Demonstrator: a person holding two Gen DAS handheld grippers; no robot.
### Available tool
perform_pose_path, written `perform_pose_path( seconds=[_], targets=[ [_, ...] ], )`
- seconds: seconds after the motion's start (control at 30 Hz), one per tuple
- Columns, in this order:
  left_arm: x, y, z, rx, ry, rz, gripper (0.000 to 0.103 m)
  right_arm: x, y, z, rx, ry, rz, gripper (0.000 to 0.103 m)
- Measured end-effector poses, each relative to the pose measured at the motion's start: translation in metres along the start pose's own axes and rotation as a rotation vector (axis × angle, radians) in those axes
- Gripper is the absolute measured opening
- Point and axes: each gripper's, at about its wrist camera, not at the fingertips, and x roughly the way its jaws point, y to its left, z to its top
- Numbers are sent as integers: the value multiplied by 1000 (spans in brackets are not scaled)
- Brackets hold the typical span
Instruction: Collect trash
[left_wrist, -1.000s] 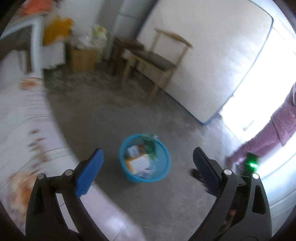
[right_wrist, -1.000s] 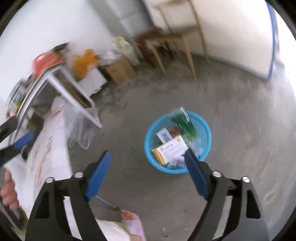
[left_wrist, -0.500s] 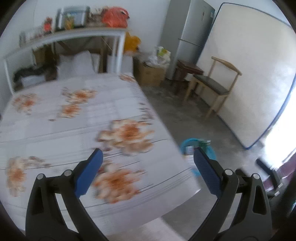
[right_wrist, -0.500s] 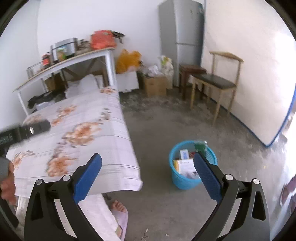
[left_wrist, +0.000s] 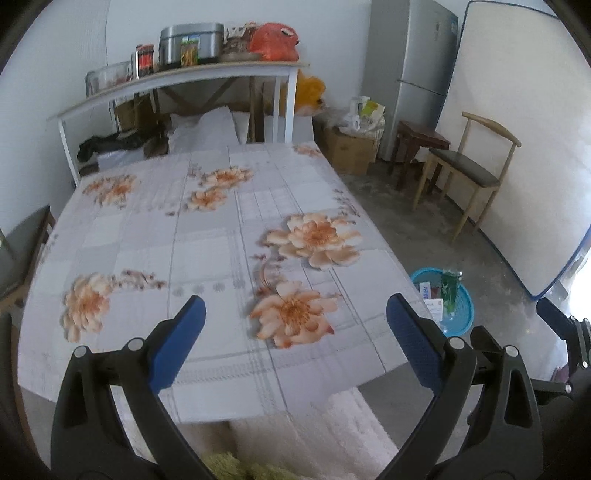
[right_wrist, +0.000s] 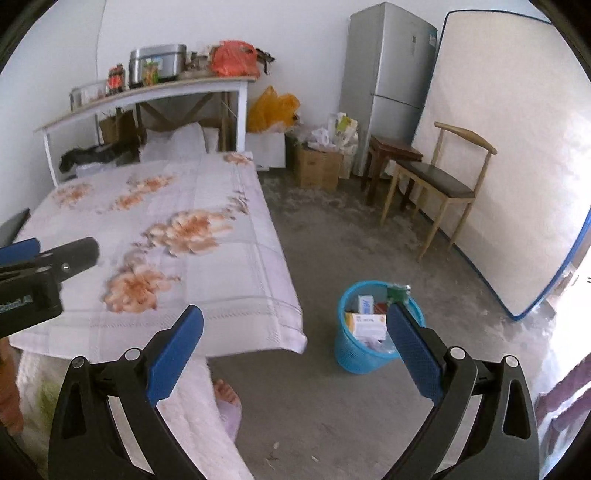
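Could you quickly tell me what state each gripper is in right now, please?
Left gripper: open, holding nothing.
Right gripper: open, holding nothing.

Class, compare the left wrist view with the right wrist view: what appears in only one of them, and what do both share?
Only the left wrist view shows the right gripper at its right edge. Only the right wrist view shows a bare foot on the grey floor and the left gripper at its left edge. Both show the flower-printed bed sheet, the round blue plastic trash basket holding boxes, the wooden chair and the grey fridge.
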Motion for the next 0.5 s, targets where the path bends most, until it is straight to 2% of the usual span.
perform_pose_path(
  seconds=[0.17,0.5],
  targets=[
    [13,-4,-11,37,69,65,94,4,-18,-9,46,59,-35,97],
    [16,5,-12,21,93,124,94,16,-40,-10,88,101,-89,97]
  ],
)
